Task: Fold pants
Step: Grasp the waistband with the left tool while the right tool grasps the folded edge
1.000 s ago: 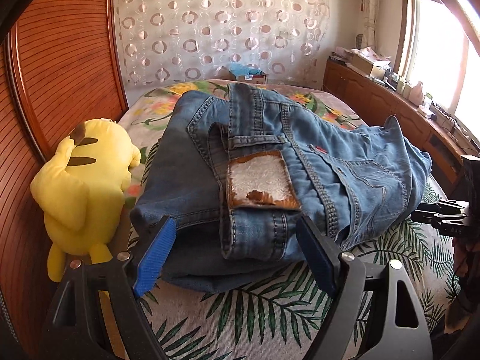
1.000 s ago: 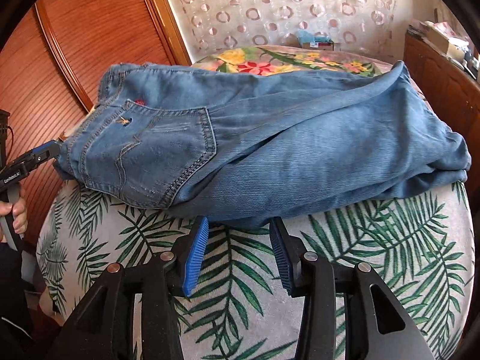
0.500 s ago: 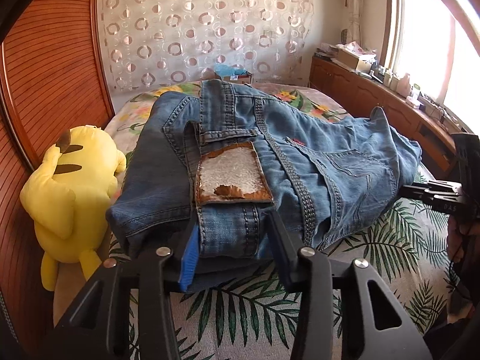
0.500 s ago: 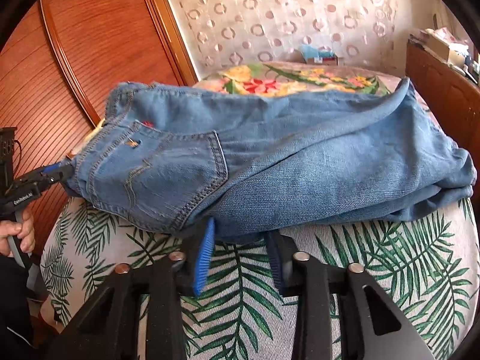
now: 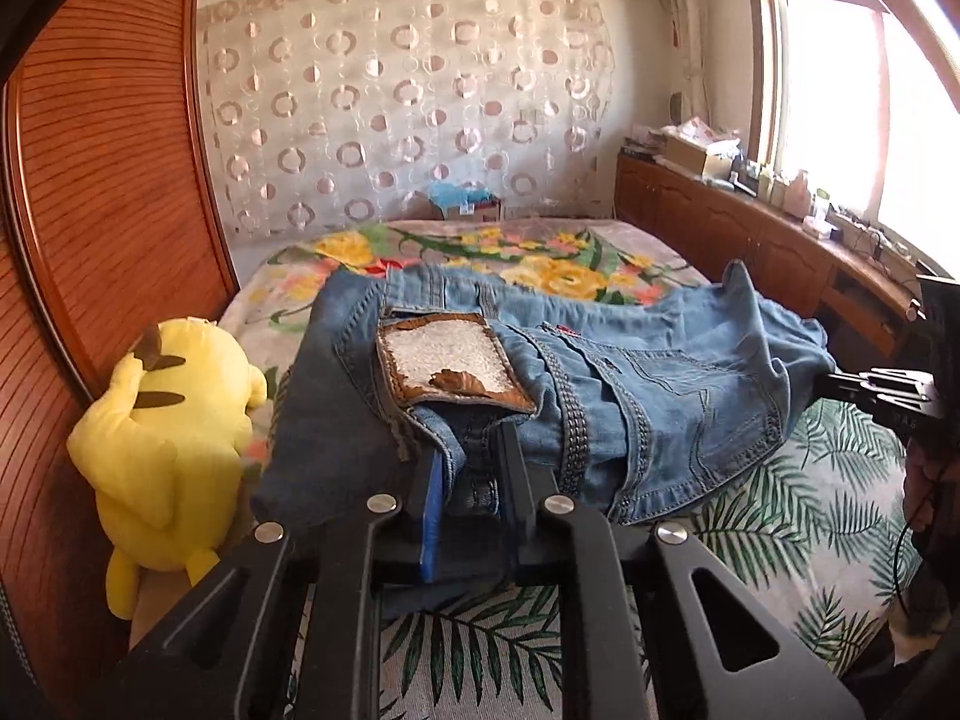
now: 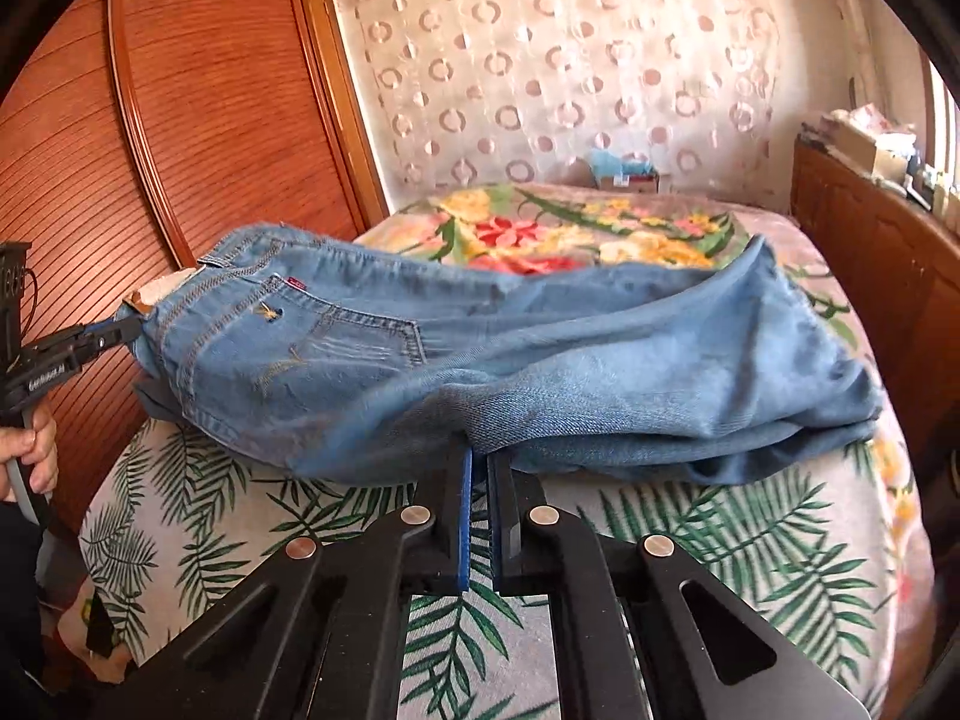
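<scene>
Now the faded blue denim pants [image 5: 630, 396] lie bunched across the near half of the bed, waistband toward the left, legs trailing right. A worn brown leather patch [image 5: 447, 360] on the waistband faces up, and a stitched back pocket [image 6: 336, 354] shows in the right wrist view. The left claw [image 5: 471, 480] is closing, its blue pads pressing on a fold of the waistband just below that patch, so denim is pinched between them. The right claw [image 6: 477, 480] is clenched on the near edge of the pants at mid-leg, pads nearly together with a thin bit of fabric caught at the tips. Under the denim lies a white sheet with green palm leaves [image 6: 720, 546]; farther back is a floral blanket in yellow and red [image 5: 540, 264]. A yellow plush toy [image 5: 174, 432] sits at the left edge of the bed, just beside the pants, against a reddish wooden ribbed panel [image 5: 108, 210]. A hand [image 6: 36, 450] grips the left claw's handle at the far left of the right wrist view.
</scene>
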`<state>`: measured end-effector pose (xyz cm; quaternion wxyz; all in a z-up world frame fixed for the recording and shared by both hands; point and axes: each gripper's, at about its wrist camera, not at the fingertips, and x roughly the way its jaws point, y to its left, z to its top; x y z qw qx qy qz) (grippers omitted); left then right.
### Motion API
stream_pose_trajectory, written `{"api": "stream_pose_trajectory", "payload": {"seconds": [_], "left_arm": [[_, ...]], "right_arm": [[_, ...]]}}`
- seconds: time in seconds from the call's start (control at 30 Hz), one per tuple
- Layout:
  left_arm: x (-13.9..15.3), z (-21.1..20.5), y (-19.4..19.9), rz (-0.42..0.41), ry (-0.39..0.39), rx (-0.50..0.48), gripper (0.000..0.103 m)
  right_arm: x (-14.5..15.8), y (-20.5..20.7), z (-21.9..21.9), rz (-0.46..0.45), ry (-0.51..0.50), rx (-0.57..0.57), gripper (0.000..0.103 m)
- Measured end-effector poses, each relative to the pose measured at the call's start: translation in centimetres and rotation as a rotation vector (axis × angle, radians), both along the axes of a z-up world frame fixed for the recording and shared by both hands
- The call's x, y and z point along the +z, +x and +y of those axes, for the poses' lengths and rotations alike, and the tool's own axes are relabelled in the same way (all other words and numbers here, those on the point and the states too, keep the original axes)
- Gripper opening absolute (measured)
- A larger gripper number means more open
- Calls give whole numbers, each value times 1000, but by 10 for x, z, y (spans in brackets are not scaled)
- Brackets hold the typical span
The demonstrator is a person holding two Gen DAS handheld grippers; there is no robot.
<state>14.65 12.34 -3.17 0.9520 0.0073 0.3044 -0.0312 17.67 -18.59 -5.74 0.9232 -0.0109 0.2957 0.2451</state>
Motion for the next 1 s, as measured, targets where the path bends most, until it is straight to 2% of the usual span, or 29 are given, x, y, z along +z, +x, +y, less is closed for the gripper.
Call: {"api": "stream_pose_trajectory", "payload": {"seconds": [0.3, 0.57, 0.73, 0.9, 1.0], "left_arm": [[28, 7, -31, -93, -11, 32, 17], [31, 5, -98, -130, -17, 37, 17], [0, 4, -131, -49, -32, 35, 17], [-38, 3, -131, 56, -38, 43, 17], [-44, -2, -132, 78, -23, 42, 17]], "right_arm": [[10, -56, -10, -95, 5, -11, 3], [-2, -119, -10, -125, 15, 16, 3], [-27, -137, -20, -57, 6, 48, 3], [-54, -128, -25, 29, 18, 54, 4], [-62, -122, -26, 52, 13, 56, 4]]}}
